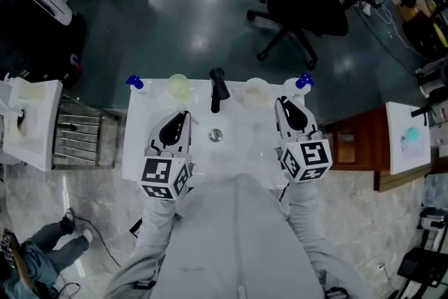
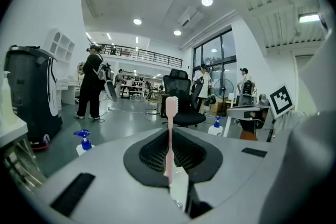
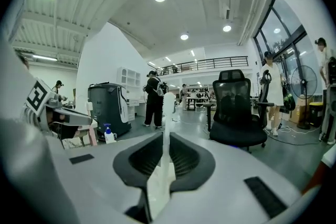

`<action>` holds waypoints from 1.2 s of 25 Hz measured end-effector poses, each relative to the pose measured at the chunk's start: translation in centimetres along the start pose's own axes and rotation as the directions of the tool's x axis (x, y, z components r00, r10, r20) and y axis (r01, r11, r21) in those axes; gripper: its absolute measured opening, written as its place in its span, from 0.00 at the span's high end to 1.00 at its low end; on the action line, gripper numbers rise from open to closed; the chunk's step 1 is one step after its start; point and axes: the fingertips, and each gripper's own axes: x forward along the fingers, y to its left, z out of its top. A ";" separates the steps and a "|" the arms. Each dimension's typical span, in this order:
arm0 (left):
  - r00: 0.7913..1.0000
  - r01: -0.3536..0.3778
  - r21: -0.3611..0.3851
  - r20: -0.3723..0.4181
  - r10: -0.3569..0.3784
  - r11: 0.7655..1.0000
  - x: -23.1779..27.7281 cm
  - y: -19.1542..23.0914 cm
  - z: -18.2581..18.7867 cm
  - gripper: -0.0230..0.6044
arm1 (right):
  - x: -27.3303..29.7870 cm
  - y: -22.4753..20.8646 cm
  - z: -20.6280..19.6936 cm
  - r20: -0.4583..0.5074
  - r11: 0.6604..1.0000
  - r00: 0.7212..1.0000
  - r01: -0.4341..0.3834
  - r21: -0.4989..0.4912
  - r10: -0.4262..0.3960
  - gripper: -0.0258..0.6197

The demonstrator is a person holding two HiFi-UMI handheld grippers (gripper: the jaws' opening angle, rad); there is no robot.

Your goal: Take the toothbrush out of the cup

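The left gripper's (image 2: pixel 171 157) jaws are clenched on a pink toothbrush (image 2: pixel 170 134). They grip it low on the handle, so the bristle head stands clear above them. The right gripper's (image 3: pixel 167 157) jaws are clamped the same way on a white toothbrush (image 3: pixel 167 128). Both brushes are out of the cups and held in the air over the white surface (image 1: pixel 136 150).

The thin handles give the jaws little to bite, so I judge that either brush could pivot or slip out if swung quickly. A low sweep could also strike the black faucet (image 1: pixel 218 89) at the back edge. It could equally tip the yellow-green cup (image 1: pixel 178 85) or the pale cup (image 1: pixel 257 89) on either side of the faucet. Blue-capped bottles (image 1: pixel 134 82) stand at the back corners.

No brand or wording is legible. The only print is the black-and-white square markers on the gripper cubes.
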 end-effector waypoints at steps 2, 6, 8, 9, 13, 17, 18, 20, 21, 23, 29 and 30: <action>1.000 0.007 0.005 0.000 -0.007 1.000 -0.2 -0.3 0.0 0.90 | -1.1 0.2 0.1 0.011 1.000 1.000 -0.002 0.007 0.002 0.88; 1.000 0.020 0.012 -0.003 -0.020 1.000 -0.4 -0.9 -0.1 0.90 | -3.1 0.5 0.0 0.027 1.000 1.000 0.005 0.012 -0.005 0.88; 1.000 0.023 0.013 -0.007 -0.023 1.000 -0.6 -1.1 -0.3 0.90 | -3.9 0.7 -0.1 0.030 1.000 1.000 0.003 0.010 -0.003 0.88; 1.000 0.024 0.013 -0.010 -0.024 1.000 -0.7 -1.1 -0.4 0.90 | -4.2 0.9 -0.2 0.031 1.000 1.000 0.002 0.009 -0.002 0.88; 0.999 0.031 0.012 -0.022 -0.031 0.999 -1.1 -1.0 -0.9 0.90 | -5.4 1.2 -0.6 0.025 1.000 1.000 0.004 0.010 -0.004 0.88; 0.999 0.037 0.009 -0.033 -0.037 0.999 -1.0 -1.0 -1.3 0.90 | -5.8 1.4 -0.8 0.022 1.000 1.000 -0.002 0.000 0.002 0.88; 0.999 0.039 0.008 -0.037 -0.039 0.999 -0.9 -1.0 -1.4 0.90 | -5.8 1.5 -0.8 0.021 1.000 1.000 -0.002 -0.004 0.002 0.88; 0.998 0.044 0.008 -0.044 -0.044 0.999 -0.7 -1.0 -1.5 0.90 | -5.5 1.7 -0.8 0.018 1.000 1.000 -0.006 -0.010 0.006 0.88; 0.998 0.046 0.008 -0.047 -0.046 0.999 -0.5 -0.9 -1.6 0.90 | -5.4 1.8 -0.8 0.018 1.000 1.000 -0.008 -0.011 0.008 0.88; 0.997 0.049 0.006 -0.052 -0.048 0.999 -0.4 -0.8 -1.7 0.90 | -5.1 1.9 -0.8 0.016 1.000 1.000 -0.011 -0.011 0.011 0.88; 0.997 0.050 0.002 -0.060 -0.049 0.999 0.2 -0.6 -1.9 0.90 | -4.5 1.6 -0.8 0.014 1.000 1.000 -0.008 -0.001 0.008 0.88; 0.997 0.049 0.001 -0.060 -0.049 0.999 0.3 -0.5 -1.9 0.90 | -4.4 1.6 -0.8 0.015 1.000 1.000 -0.008 0.002 0.008 0.88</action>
